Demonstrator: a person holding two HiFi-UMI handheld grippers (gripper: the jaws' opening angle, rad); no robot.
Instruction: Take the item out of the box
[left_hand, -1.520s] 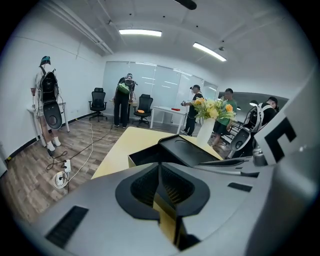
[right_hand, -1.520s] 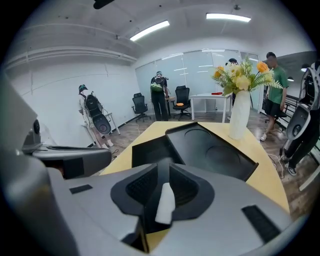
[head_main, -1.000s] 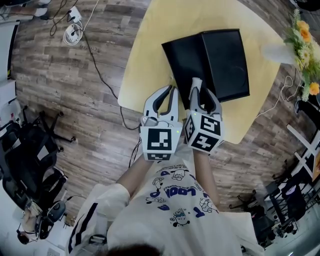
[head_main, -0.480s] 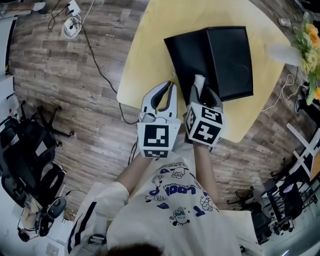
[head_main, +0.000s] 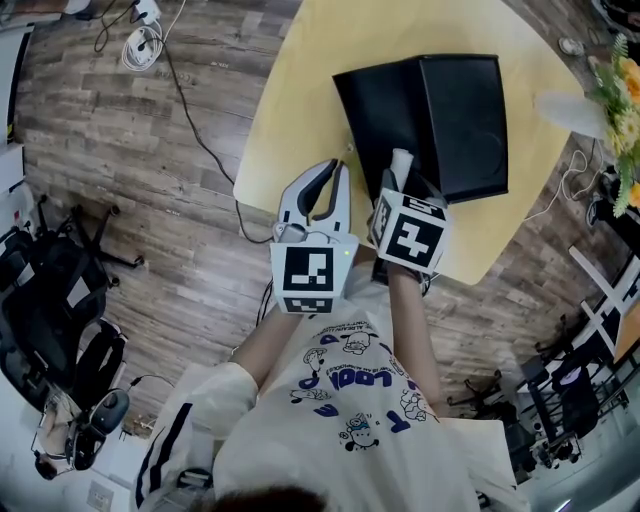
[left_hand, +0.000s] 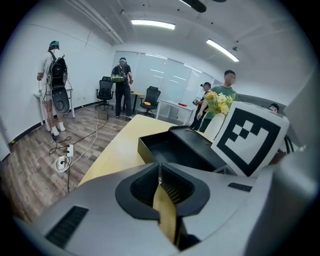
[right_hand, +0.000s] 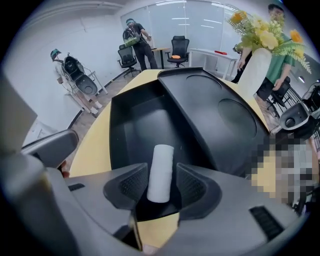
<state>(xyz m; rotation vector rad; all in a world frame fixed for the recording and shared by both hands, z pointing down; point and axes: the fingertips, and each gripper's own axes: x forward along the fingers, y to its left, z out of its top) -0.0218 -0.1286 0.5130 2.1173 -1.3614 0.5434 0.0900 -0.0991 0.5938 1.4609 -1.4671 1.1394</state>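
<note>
On the yellow table (head_main: 300, 90) lies an open black box (head_main: 385, 120), its tray empty inside (right_hand: 145, 125), with the lid (head_main: 462, 120) flat beside it on the right. My right gripper (head_main: 402, 178) hovers at the tray's near edge. Its jaws are opening around a white roll (right_hand: 161, 170), which points forward between the pads with a small gap at its right side. The roll's tip (head_main: 401, 160) shows past the fingers. My left gripper (head_main: 340, 172) hangs just left of the box, jaws shut (left_hand: 160, 175) with nothing in them.
A white vase of yellow flowers (head_main: 600, 95) stands at the table's right edge, close to the lid. Cables and a power strip (head_main: 140, 45) lie on the wooden floor to the left, with office chairs (head_main: 60, 300) nearby. People (left_hand: 55, 85) stand farther off in the room.
The right gripper's fingers have spread apart around the white roll. Both grippers have stayed at the near edge of the box, and the view has shifted only slightly.
</note>
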